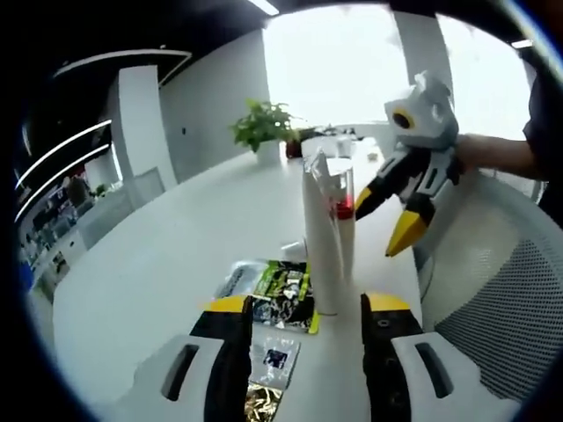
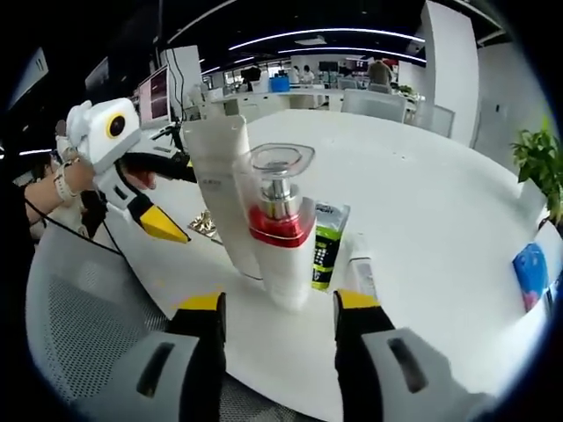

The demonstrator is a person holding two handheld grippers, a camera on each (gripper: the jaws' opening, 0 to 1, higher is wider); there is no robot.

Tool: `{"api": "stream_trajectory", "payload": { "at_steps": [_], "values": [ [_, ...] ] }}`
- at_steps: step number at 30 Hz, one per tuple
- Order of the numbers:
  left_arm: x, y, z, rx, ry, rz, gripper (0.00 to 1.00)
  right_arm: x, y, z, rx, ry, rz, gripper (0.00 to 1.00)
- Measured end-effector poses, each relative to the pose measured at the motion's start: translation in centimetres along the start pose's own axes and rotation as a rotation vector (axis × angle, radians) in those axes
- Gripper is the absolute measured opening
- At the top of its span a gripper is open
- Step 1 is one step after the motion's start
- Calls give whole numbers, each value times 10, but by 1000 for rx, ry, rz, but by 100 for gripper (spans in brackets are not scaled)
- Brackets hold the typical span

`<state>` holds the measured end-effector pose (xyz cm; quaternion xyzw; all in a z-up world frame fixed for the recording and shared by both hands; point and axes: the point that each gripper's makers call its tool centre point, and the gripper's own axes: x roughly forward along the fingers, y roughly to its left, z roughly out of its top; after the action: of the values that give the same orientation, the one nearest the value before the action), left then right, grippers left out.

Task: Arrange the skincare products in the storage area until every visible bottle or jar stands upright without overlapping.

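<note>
Left gripper view: left gripper (image 1: 303,338) jaws wide, empty, just short of white tube (image 1: 321,237) standing upright near table (image 1: 158,255) edge. Pump bottle (image 1: 341,207) mostly hidden behind tube. Risk: jaw nudge topples tube onto flat sachets (image 1: 280,294). Sachet print illegible.

Right gripper view: right gripper (image 2: 277,338) jaws wide, empty, facing upright pump bottle (image 2: 280,224) beside tube (image 2: 222,189), touching or apart unclear. Green tube (image 2: 326,244) lies flat behind. Risk: bottle tips off table (image 2: 422,202) edge toward chair (image 2: 79,290).

Ahead of the right claw (image 2: 277,312), black with yellow tips, a white pump bottle (image 2: 281,224) banded red, beside a green-black, perhaps printed, tube (image 2: 327,242) on the white bench (image 2: 422,193).
</note>
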<state>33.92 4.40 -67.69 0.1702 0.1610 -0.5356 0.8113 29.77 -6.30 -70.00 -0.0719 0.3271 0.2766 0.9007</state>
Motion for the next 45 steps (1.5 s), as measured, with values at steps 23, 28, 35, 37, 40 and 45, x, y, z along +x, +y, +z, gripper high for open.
{"api": "stream_trajectory", "payload": {
  "at_steps": [23, 28, 35, 37, 40, 45],
  "values": [
    [-56, 9, -9, -164, 9, 184, 92, -20, 24, 12, -90, -40, 10, 66],
    [-70, 10, -9, -181, -7, 218, 97, -25, 30, 13, -122, -45, 6, 70],
    [-87, 8, -8, -215, -35, 256, 97, -35, 36, 13, -146, -53, -13, 78],
    [-91, 5, -9, -216, -39, 260, 97, -38, 38, 13, -160, -52, -20, 80],
    [-97, 0, -10, -216, -41, 268, 97, -43, 42, 11, -176, -52, -22, 83],
    [-103, -8, -12, -223, -45, 279, 97, -48, 45, 9, -199, -44, -39, 91]
  ]
}}
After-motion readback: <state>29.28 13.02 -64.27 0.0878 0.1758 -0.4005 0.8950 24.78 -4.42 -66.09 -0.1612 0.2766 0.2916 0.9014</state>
